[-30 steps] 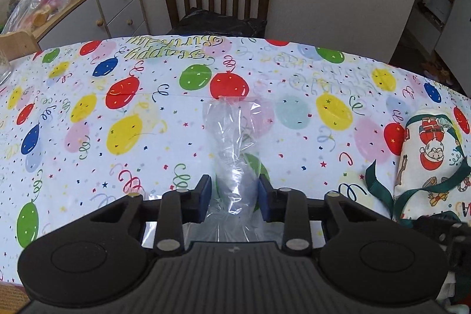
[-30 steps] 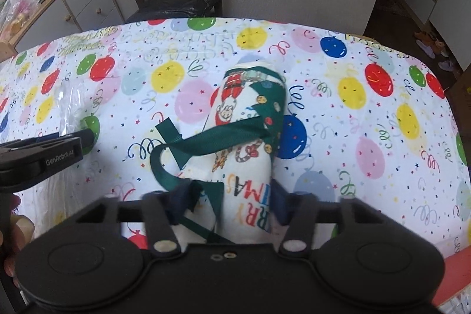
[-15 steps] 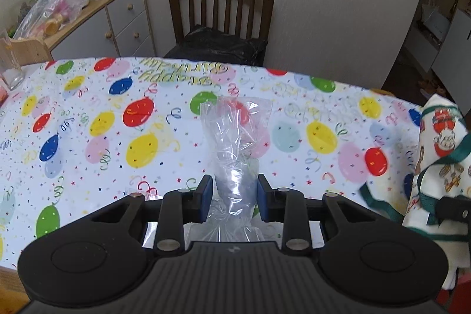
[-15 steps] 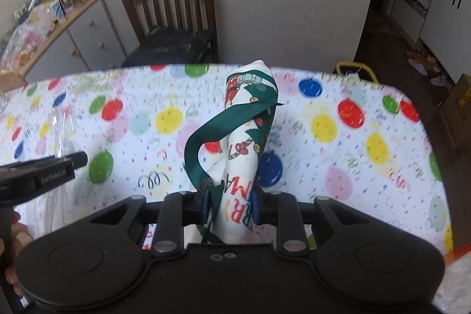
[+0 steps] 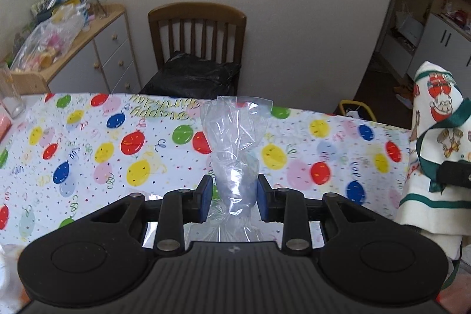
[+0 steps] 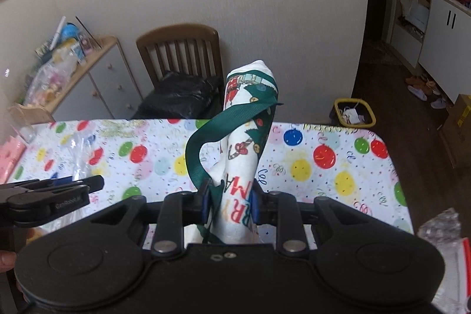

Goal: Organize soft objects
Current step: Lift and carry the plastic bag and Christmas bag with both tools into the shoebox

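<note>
1. Your left gripper has its jaws clamped on a clear plastic bag, pinched near its lower end; the bag's open mouth fans out above and beyond the jaws, clear of the balloon-print counter.
2. Your right gripper is gripping a rolled Christmas-print towel at its lettered end, its jaws having just been closing onto the cloth, with a green ribbon looping off to the left of them.
3. The roll's long axis runs straight ahead from the jaws and upward, its rounded tip farthest from you; the bag stands the same way.
4. Both pieces look picked up only. Bagging the towel, or setting each down in place, appears still to come.
</note>
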Available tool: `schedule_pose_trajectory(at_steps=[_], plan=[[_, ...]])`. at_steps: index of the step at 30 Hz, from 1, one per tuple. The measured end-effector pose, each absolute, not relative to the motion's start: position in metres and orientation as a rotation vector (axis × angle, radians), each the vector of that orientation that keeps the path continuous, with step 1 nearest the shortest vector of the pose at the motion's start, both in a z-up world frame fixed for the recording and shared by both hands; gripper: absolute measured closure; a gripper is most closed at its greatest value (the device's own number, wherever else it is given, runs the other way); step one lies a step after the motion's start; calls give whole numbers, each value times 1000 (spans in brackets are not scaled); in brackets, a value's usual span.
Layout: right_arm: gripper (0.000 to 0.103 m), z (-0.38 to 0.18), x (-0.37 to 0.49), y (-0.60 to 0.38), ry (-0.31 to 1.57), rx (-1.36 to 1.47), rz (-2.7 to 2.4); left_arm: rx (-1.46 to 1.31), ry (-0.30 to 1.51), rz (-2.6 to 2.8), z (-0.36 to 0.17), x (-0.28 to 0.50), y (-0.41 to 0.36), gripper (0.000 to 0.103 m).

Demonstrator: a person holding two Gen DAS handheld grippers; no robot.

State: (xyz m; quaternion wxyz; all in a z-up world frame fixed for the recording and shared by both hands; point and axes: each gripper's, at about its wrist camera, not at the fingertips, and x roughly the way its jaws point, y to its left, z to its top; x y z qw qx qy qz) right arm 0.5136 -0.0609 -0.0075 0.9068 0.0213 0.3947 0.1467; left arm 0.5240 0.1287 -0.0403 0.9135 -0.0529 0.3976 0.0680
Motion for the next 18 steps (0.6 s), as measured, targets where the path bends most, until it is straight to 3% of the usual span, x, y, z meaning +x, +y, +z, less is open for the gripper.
schedule_pose_trajectory(at_steps=[18], plan=[[78, 54, 426, -144, 744, 75, 361, -84, 772, -20, 44, 442, 49, 73]])
